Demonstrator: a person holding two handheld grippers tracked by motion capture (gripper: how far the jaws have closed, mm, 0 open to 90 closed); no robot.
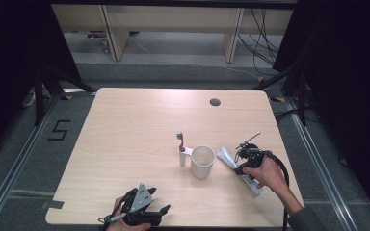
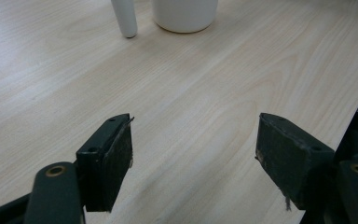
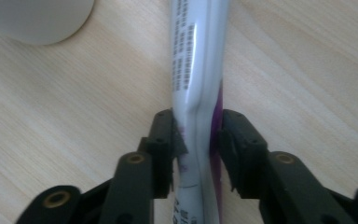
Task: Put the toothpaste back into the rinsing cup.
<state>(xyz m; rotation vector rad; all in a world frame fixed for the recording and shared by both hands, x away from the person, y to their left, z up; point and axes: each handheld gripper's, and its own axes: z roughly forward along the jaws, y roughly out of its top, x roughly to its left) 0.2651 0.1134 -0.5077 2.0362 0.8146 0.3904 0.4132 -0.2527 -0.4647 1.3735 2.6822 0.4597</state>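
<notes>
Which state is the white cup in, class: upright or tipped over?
Upright. In the high view the white cup stands on the table with its round mouth facing up, beside the toothbrush.

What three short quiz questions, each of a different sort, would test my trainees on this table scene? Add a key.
1. True or false: the left gripper holds something.
2. What do the right gripper's jaws pinch: A the mug, B the toothpaste tube, C the toothbrush?
3. Fill in: the toothbrush stands on the mug's ___ side in the high view.

Key: 1 false, its jaws stand open over the bare table. 2 B. 3 left.
</notes>
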